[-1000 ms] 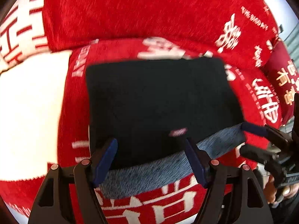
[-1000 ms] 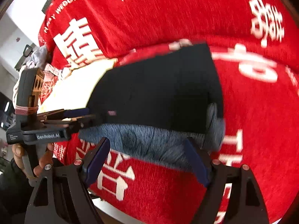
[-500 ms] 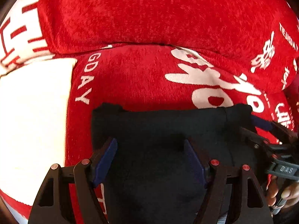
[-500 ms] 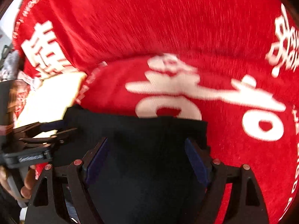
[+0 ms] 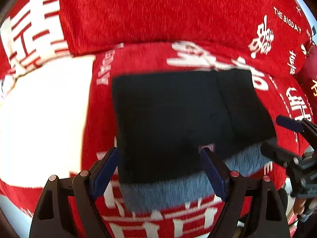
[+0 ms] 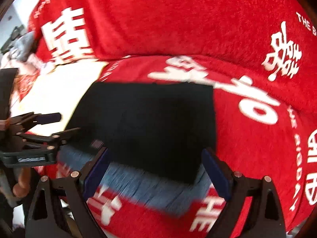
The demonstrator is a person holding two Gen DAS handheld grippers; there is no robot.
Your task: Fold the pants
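Pants [image 5: 178,119], folded on the red blanket [image 5: 158,19], lie just ahead of both wide-spread, empty grippers [image 5: 159,168] [image 6: 156,170].

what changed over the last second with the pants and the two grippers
Half a second ago both grippers sat low over the black pants; now the left gripper and right gripper have pulled back, open and empty. The pants lie folded on the red cover, their grey-blue lining showing again at the near edge.
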